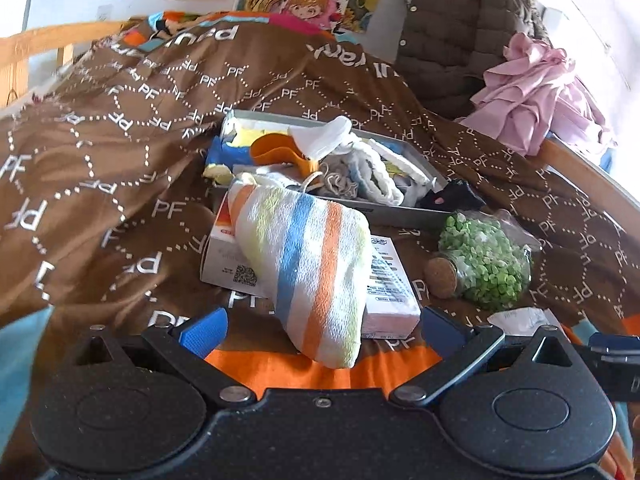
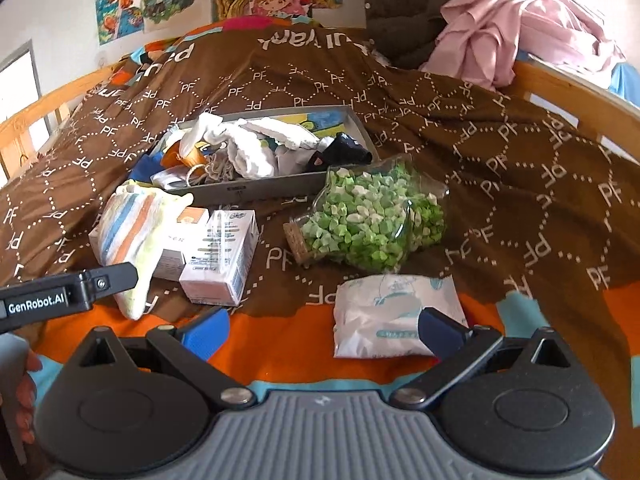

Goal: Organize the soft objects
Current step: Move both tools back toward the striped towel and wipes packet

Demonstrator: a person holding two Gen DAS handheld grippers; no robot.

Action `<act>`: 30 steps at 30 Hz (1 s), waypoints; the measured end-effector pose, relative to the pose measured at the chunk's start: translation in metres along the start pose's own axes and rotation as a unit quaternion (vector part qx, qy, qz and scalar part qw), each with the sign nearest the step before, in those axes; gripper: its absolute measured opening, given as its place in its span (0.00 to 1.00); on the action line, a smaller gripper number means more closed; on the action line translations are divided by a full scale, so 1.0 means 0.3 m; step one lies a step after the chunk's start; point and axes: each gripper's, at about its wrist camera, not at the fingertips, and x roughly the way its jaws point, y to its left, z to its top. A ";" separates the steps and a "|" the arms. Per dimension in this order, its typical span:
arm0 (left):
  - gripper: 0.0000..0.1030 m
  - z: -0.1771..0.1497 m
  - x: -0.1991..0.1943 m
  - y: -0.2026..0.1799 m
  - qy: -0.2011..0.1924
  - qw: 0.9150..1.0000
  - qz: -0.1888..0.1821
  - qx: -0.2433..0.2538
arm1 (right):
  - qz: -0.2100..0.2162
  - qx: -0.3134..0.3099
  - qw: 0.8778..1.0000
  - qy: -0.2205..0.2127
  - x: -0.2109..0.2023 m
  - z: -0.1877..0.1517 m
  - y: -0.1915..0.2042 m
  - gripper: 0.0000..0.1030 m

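Observation:
A striped towel [image 1: 308, 264] in white, orange, blue and yellow lies draped over two small cardboard boxes [image 1: 384, 280] on the bed; it shows again in the right wrist view [image 2: 128, 232]. My left gripper [image 1: 320, 330] is open, its blue pads either side of the towel's near end, not touching it. A grey tray [image 1: 400, 214] behind holds several socks and cloths [image 1: 360, 168]. My right gripper [image 2: 320, 330] is open just above the orange strip of the cover, with a white tissue pack [image 2: 384, 320] by its right pad.
A glass bottle of green paper stars [image 2: 372, 224] with a cork lies right of the boxes. A brown patterned duvet [image 2: 520, 160] covers the bed. A pink garment [image 2: 520, 20] and a brown jacket [image 1: 460, 28] are piled at the far right. Wooden bed rails [image 2: 580, 96] edge the sides.

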 end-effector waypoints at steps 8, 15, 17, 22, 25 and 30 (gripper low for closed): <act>0.99 0.007 0.065 0.021 -0.015 0.999 -0.008 -0.037 | 0.008 -0.026 0.999 0.024 0.079 0.039 -0.029 1.00; 0.99 0.000 0.113 0.044 -0.015 0.997 -0.016 -0.069 | -0.005 -0.012 0.999 0.043 0.168 0.058 -0.086 1.00; 0.99 -0.001 0.126 0.054 -0.011 0.996 -0.023 -0.085 | -0.013 -0.007 0.999 0.051 0.188 0.058 -0.092 1.00; 0.99 -0.002 0.152 0.077 -0.007 0.993 -0.022 -0.118 | -0.052 -0.010 0.997 0.061 0.225 0.055 -0.098 1.00; 0.93 -0.002 0.160 0.076 -0.005 0.993 -0.027 -0.115 | -0.055 0.009 0.996 0.064 0.231 0.053 -0.118 1.00; 0.84 -0.002 0.165 0.087 -0.003 0.992 -0.037 -0.122 | -0.034 0.038 0.995 0.080 0.253 0.042 -0.139 1.00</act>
